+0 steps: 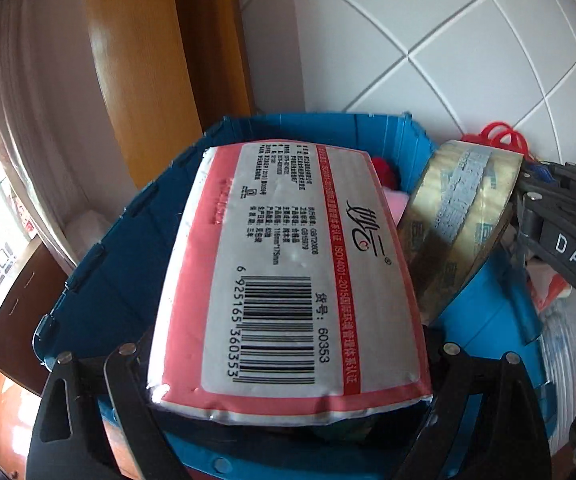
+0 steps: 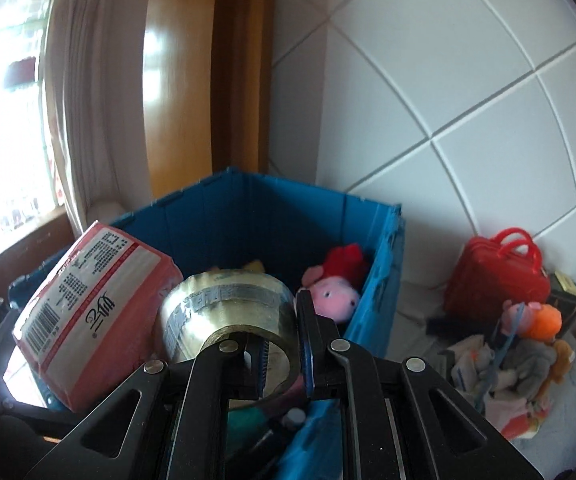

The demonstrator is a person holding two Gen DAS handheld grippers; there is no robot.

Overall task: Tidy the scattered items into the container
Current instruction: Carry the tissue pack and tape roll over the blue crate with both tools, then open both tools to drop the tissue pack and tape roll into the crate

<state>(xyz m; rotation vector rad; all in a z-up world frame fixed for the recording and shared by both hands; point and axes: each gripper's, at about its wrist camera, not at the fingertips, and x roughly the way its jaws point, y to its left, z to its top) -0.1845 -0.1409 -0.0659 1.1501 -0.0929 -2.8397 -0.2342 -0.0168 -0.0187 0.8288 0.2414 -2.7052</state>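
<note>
My left gripper [image 1: 288,364] is shut on a pink and white tissue pack [image 1: 288,276] and holds it over the open blue crate [image 1: 120,240]. The pack also shows in the right wrist view [image 2: 88,320]. My right gripper [image 2: 284,344] is shut on the rim of a clear tape roll [image 2: 228,312], held above the crate [image 2: 288,208]. The tape roll [image 1: 460,224] and the right gripper [image 1: 528,184] show at the right of the left wrist view. A pink plush pig in a red dress [image 2: 336,288] lies inside the crate.
Right of the crate stand a red toy case [image 2: 496,280], a dark box [image 2: 568,296] and a heap of plush toys and cloths [image 2: 520,352]. A white tiled wall [image 2: 468,100] is behind. A wooden frame [image 2: 184,80] and a curtain [image 2: 88,100] are at the left.
</note>
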